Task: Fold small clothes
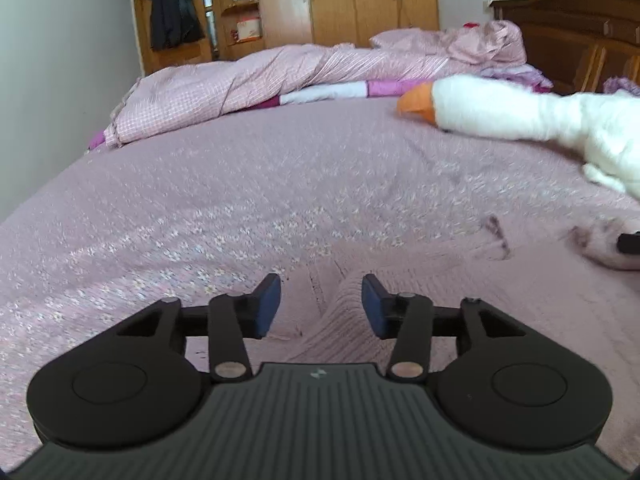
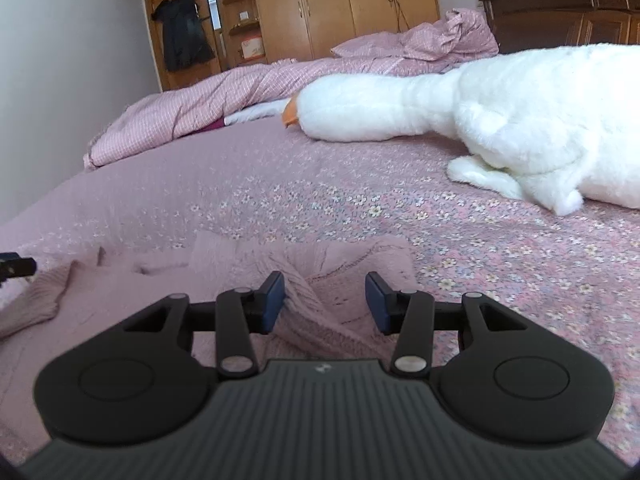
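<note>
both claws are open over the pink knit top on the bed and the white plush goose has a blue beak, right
Not quite: the goose's beak is orange, not blue, as the left wrist view shows. The rest holds: the left claw and right claw are open over the pink knit top on the bed.

The left gripper (image 1: 321,306), its jaws spread apart, hovers over a ribbed pink knitted garment (image 1: 344,320) on the flowered bedspread (image 1: 240,184), well short of the white plush goose (image 1: 520,116).

Left gripper (image 1: 321,305): jaws spread wide, nothing between pads, held low and level. Right gripper (image 2: 325,302): jaws likewise spread, low, pointing far.
</note>
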